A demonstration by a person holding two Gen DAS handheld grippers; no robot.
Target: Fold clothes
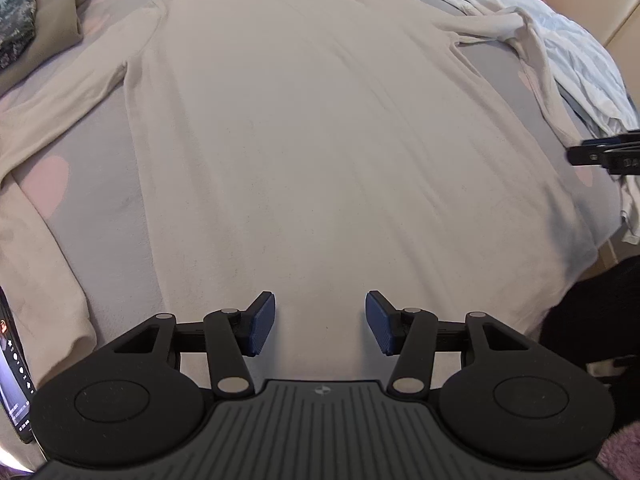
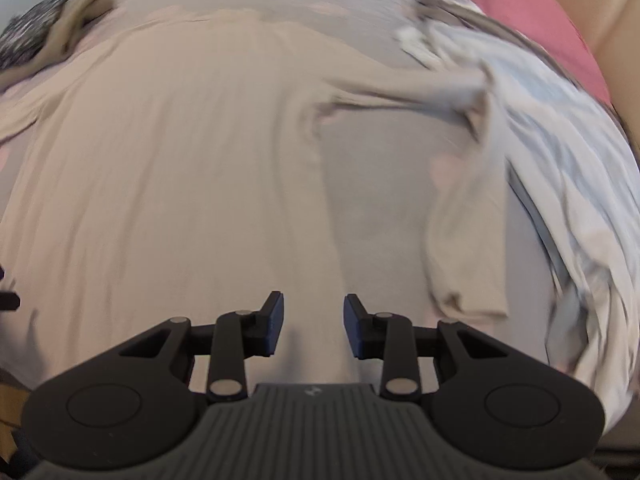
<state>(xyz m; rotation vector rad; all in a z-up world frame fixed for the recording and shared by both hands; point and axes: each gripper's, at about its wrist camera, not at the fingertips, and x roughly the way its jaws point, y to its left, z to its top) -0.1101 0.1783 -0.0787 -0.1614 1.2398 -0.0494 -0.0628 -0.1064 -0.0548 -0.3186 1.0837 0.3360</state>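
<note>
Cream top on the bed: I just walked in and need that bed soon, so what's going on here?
A person with two handheld grippers is starting to fold the top, which lies flat with sleeves spread. The left gripper and right gripper hover open over its hem end, holding nothing. Other clothes lie heaped alongside.

Cream long-sleeved top spread flat on the bed, hem nearest the left hand-held gripper

Its body lies smooth and unfolded, stretching straight ahead of that hand-held gripper to the neckline at the far end. One sleeve runs out to the left and bends back along the near left side; the other sleeve lies ahead and right of the right hand-held gripper, reaching out, then doubling back, cuff nearest.
</note>
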